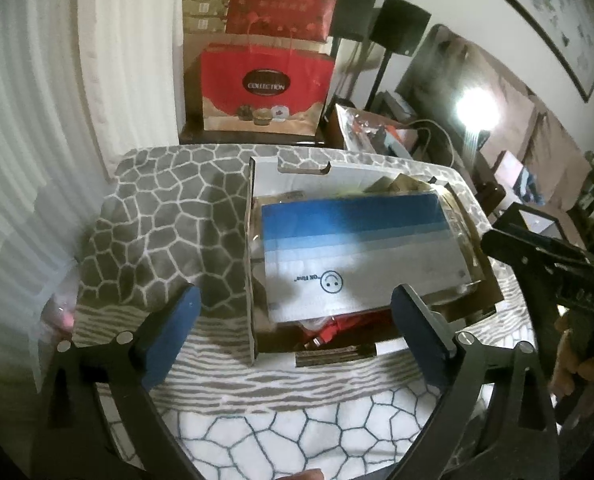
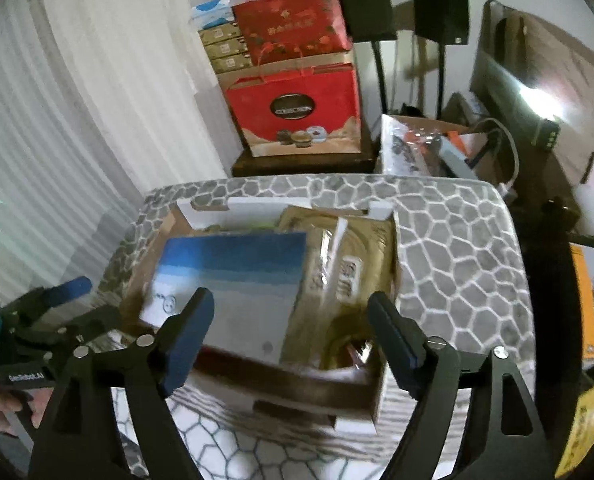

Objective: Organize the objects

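Blue-and-white pack (image 1: 361, 256) lies flat on top of the other things in an open cardboard box (image 1: 253, 280), which stands on a table with a grey stone-pattern cloth (image 1: 165, 216). Nearest to the cameras are the two grippers. The left gripper (image 1: 297, 320) is released: its blue pads (image 1: 169, 332) stand wide apart, one over the cloth to the left of the box, the other over the near edge of the pack, and nothing is between them. The right gripper (image 2: 291, 334) is released too; its fingers stand wide above the near part of the box and hold nothing. In the right wrist view a hand (image 2: 5, 404) is visible at the lower left, on the handle of the left gripper.

Beside the pack, in the same box, lies a gold-brown wrapped package (image 2: 349, 272), and under the near edge of the pack something red (image 1: 337, 330) shows. The pack carries a small smiling face mark.

Behind the table, a red paper bag (image 1: 265, 88) with the word "COLLECTION" stands on a dark stand, with a second red bag (image 1: 281, 4) and flat boxes above it. Two black speakers (image 2: 401, 8) stand further right.
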The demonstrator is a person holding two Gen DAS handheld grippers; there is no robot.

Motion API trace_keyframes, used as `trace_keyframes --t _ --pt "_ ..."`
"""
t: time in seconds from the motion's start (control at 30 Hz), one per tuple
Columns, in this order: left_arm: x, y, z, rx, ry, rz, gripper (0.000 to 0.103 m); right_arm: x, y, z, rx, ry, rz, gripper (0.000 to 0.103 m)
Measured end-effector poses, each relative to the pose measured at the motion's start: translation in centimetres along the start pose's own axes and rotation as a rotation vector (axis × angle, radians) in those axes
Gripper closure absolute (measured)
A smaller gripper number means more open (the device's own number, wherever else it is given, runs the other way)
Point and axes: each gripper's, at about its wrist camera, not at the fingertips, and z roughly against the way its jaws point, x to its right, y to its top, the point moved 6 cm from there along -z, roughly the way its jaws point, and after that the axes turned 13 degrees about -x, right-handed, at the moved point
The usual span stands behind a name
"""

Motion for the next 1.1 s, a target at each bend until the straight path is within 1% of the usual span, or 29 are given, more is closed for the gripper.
trace_keyframes --t 0.1,0.2,0.27,0.5,0.67,0.77,0.87,0.97,1.1 --pt "0.3 -0.4 0.4 0.007 0.019 -0.011 0.004 0.1 -1.2 0.8 0.019 -0.033 -0.014 0.016" --pt "0.7 -1.0 0.9 0.016 0.032 -0.019 0.004 0.2 -2.4 1.4 0.035 -0.07 -0.028 0.009" --pt "0.9 -1.4 1.3 0.023 0.03 -0.013 0.001 0.3 -3.2 1.8 0.045 -0.09 -0.038 0.002" --pt "1.1 -3.2 1.8 0.03 0.062 0.007 0.0 0.9 -5.3 2.9 0.07 -0.142 -0.068 0.001" --pt "1.1 -4.1 2.1 0.042 0.09 0.016 0.0 1.1 -6.6 2.3 0.042 -0.179 -0.077 0.001" --pt "1.0 -4.7 2.1 0.04 0.11 0.012 0.0 1.2 -7.6 2.1 0.032 -0.177 -0.085 0.001" --pt "0.9 -5.2 2.1 0.034 0.13 0.013 0.0 1.1 -8.2 2.0 0.032 -0.197 -0.093 0.001" --pt "0.9 -5.6 2.2 0.033 0.133 0.014 0.0 1.1 -8.6 2.2 0.036 -0.217 -0.103 0.001" --pt "1.0 -5.8 2.1 0.03 0.148 0.007 0.0 1.1 -9.0 2.6 0.05 -0.228 -0.114 0.001"
